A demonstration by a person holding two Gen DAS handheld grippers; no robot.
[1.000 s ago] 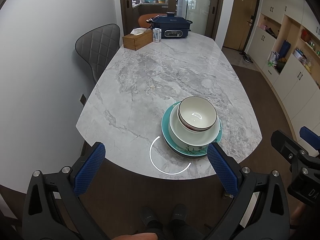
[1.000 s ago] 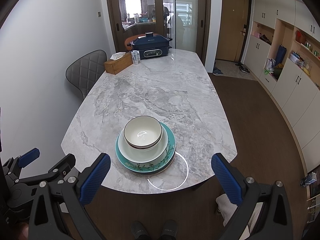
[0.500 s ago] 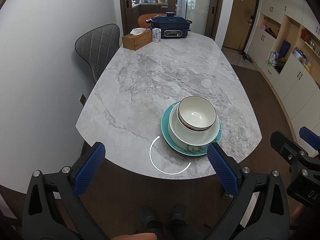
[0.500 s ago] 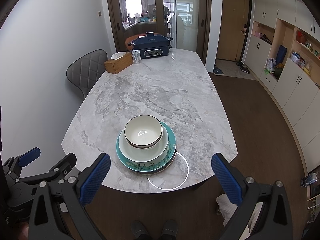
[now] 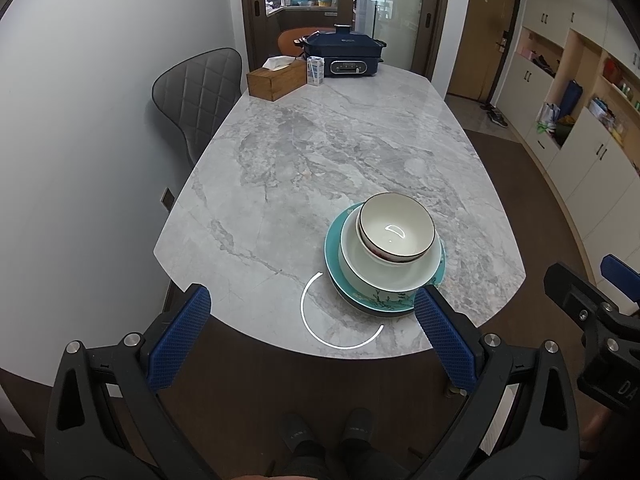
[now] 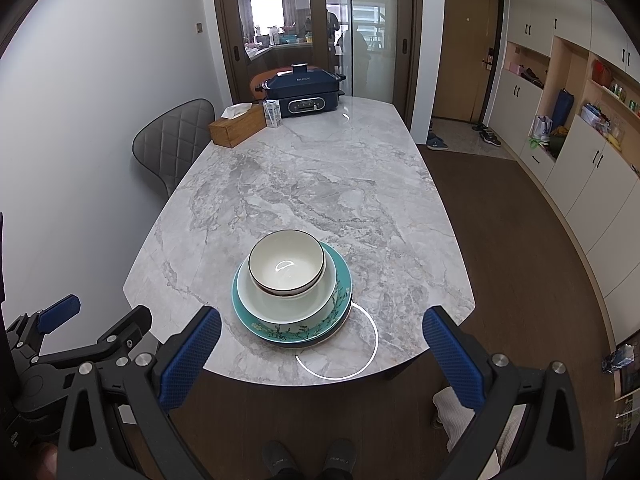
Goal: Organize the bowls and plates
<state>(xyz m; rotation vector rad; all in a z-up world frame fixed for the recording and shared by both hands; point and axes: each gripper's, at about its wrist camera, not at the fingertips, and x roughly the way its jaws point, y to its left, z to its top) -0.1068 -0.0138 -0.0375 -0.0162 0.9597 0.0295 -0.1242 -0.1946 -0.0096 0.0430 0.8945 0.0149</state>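
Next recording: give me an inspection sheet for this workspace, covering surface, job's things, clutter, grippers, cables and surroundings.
Surface: grey marble table, oval, ring-shaped light reflection near the front edge.
Job's things: small white dark-rimmed bowl nested in a larger white bowl, both on a teal floral plate, near the front edge.
Clutter: wooden tissue box, small carton, dark blue electric cooker at the far end.
Grippers: left gripper and right gripper open, empty, short of the table.
Cables: nothing seen.
Surroundings: grey quilted chair, glass doors, wall cabinets.
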